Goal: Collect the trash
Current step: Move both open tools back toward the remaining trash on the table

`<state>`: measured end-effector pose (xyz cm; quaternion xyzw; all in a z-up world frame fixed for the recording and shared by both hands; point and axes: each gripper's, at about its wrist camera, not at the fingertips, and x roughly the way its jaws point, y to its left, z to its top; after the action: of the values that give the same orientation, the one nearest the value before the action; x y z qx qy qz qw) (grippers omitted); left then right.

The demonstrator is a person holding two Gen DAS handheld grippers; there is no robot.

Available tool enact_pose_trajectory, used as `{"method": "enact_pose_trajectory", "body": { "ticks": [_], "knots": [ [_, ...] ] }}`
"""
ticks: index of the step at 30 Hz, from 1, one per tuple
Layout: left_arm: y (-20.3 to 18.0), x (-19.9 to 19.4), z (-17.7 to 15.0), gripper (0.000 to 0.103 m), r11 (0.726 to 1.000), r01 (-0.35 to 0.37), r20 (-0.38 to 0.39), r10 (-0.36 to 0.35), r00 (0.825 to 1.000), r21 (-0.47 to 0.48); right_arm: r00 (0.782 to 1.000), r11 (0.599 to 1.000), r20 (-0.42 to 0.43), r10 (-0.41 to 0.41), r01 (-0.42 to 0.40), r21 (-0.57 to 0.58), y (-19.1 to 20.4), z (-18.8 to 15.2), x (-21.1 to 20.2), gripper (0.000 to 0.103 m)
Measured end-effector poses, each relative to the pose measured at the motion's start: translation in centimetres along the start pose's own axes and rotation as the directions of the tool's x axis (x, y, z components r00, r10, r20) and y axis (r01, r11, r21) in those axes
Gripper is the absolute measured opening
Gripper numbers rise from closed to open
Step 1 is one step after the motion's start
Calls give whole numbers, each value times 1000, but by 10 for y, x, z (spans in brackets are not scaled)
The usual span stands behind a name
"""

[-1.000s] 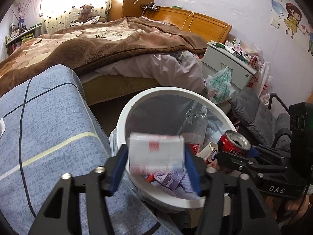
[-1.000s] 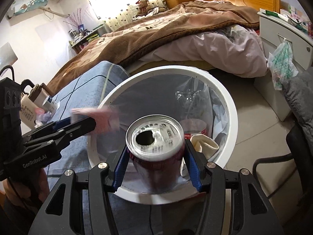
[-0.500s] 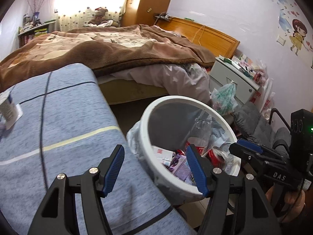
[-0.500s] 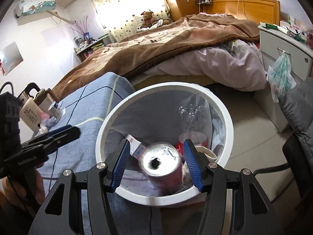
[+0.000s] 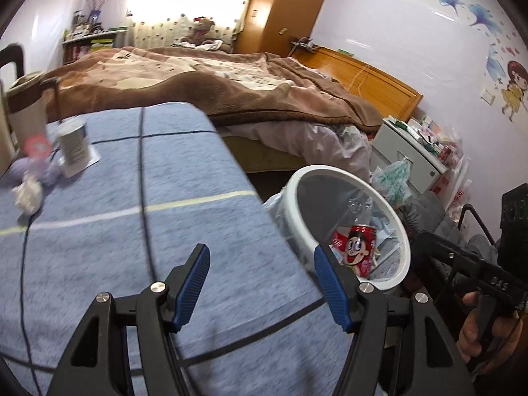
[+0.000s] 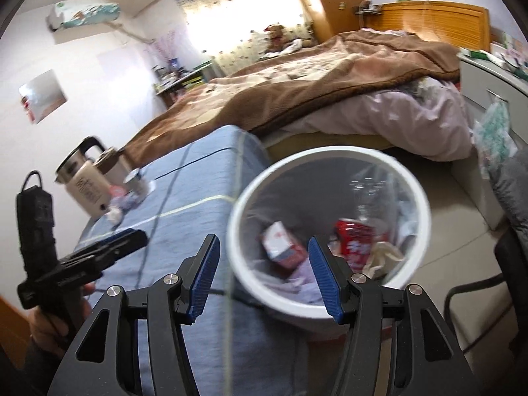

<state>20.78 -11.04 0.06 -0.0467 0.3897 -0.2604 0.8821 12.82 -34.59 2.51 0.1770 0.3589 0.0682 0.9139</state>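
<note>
A white round trash bin (image 6: 419, 257) with a clear liner stands beside the blue-cloth table (image 6: 184, 198); the bin (image 5: 308, 178) also appears in the left wrist view. Inside lie a red can (image 6: 354, 241), a small white-and-red carton (image 6: 280, 242) and a clear plastic bottle (image 6: 373, 198). The can (image 5: 358, 252) shows a cartoon face. My left gripper (image 5: 260, 285) is open and empty over the table's near corner. My right gripper (image 6: 262, 275) is open and empty above the bin's near rim. More trash sits at the table's far left: a crumpled white wad (image 5: 28, 196) and purple wrapper (image 5: 23, 170).
A white cup (image 5: 74, 145) and a kettle (image 6: 87, 181) stand at the table's far end. A bed with a brown blanket (image 5: 214, 79) lies behind. A grey nightstand (image 5: 409, 151) with a hanging bag, and a dark chair (image 6: 511, 191), flank the bin.
The left gripper let go of the carton and the right let go of the can; both now lie in the bin. Both grippers drew back and up, the left swinging over the table.
</note>
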Motion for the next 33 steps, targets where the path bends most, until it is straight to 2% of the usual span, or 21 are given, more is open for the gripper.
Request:
{"method": "enact_pose_trajectory", "body": {
  "ticks": [5, 11, 17, 25, 28, 33],
  "knots": [
    [21, -13, -10, 68, 999, 4, -7, -4, 1000, -34, 999, 997, -23, 49, -51, -53, 33, -3, 6, 56],
    [51, -34, -22, 68, 995, -67, 6, 68, 998, -77, 994, 992, -82, 70, -78, -101, 68, -12, 21, 56],
    [80, -53, -23, 68, 982, -160, 14, 162, 987, -95, 989, 987, -111, 94, -107, -123, 98, -7, 32, 55],
    [127, -74, -9, 68, 960, -247, 44, 254, 966, -133, 981, 976, -137, 140, -160, -150, 140, 11, 55, 56],
    [144, -76, -1, 68, 949, -284, 50, 293, 955, -135, 981, 973, -141, 132, -155, -171, 154, 18, 66, 56],
    [166, -67, 16, 68, 942, -305, 51, 315, 948, -141, 981, 971, -151, 121, -148, -189, 167, 31, 92, 56]
  ]
}}
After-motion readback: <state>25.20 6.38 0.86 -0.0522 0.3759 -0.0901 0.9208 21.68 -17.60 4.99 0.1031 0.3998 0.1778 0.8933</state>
